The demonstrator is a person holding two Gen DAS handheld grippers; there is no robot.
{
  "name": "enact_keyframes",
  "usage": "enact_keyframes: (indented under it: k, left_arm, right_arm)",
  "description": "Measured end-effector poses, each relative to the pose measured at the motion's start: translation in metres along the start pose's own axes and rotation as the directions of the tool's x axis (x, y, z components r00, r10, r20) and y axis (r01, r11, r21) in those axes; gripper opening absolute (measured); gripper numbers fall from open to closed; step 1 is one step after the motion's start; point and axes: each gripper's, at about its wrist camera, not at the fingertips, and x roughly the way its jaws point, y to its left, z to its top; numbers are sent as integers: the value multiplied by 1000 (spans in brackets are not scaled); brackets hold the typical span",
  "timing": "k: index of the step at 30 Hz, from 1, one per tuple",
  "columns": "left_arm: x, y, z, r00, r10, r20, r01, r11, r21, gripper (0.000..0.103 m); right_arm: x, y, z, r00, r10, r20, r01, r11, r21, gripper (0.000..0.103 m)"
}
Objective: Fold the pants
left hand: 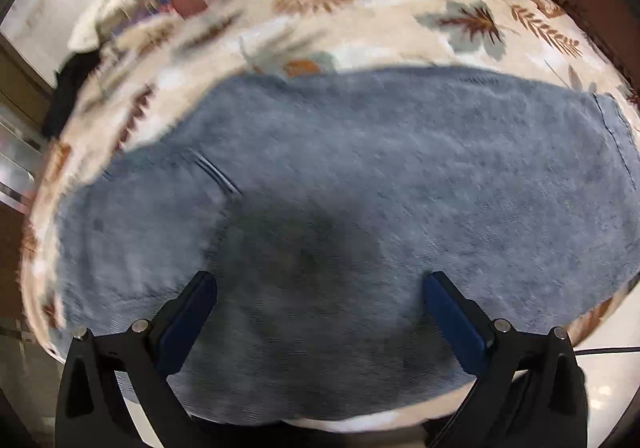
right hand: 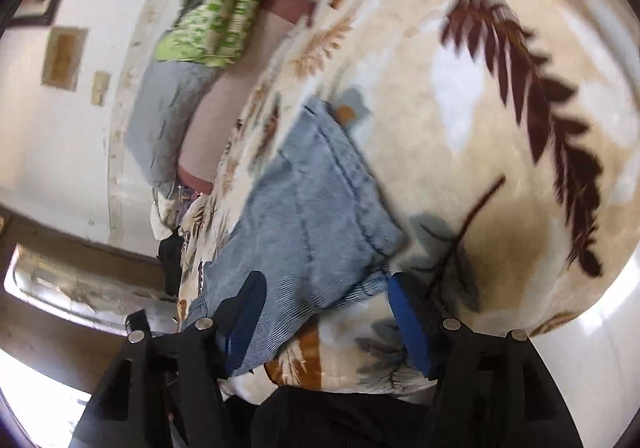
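Light blue denim pants [left hand: 360, 208] lie flat on a cream blanket with a leaf print [left hand: 360, 8]. My left gripper [left hand: 320, 284] is open just above the middle of the denim, with nothing between its blue pads [left hand: 452, 312]. In the right wrist view the pants [right hand: 312, 216] show as a folded stack with a hem end nearest me. My right gripper [right hand: 324, 284] is open over that near edge, its left pad over the denim, its right pad [right hand: 408, 324] over the blanket [right hand: 500, 176].
A green patterned cloth [right hand: 216, 8] and a grey cloth [right hand: 168, 116] lie at the far side by a white wall [right hand: 60, 152]. A dark item [left hand: 72, 88] sits at the blanket's left edge. The bed's near edge drops to a pale floor [right hand: 592, 360].
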Motion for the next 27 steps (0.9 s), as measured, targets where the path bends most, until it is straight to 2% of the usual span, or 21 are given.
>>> enact_keyframes:
  k: [2,3,7,12,14,16,18,23,27]
  left_arm:
    - [1,7,2,999,37,9,-37,999,1,103]
    - [5,12,2,999,38,-15,-38,999,-15,103]
    - [12,21,0,999,-16,-49,12,996,-83,103]
    - [13,10,-1,1000,0,-31,0,1000,-7,103]
    - [16,13,0,999,-18,-33,17,1000,-20,103]
    - [20,18,2,998,-40,-40,38,999,-37,103]
    - [19,17,2,998,-43,-38,42,999,-33,103]
    - [19,16,1,999,-31,-37,30,999,-35,103]
    - [19,15,0,999,-33,-40,31,999,-30,103]
  right_arm:
    - [3,-3,2,1000,20,12,-21,999,26,67]
    - [4,-3,4,1000,23,11,-23,999,31,67]
    - [5,-3,6,999,33,-14,-32,999,42,67]
    - [0,-20,-9,990,132,-38,-125,981,146,65]
    - [-4,-30,-16,990,144,-11,-139,971,193,56]
    - [-6,-42,-19,990,140,20,-141,957,254,38]
    - [-4,-50,-19,987,155,29,-157,943,295,30]
    - [1,-45,-16,990,131,51,-140,943,301,28]
    - [-1,-51,-15,982,175,64,-187,922,338,29]
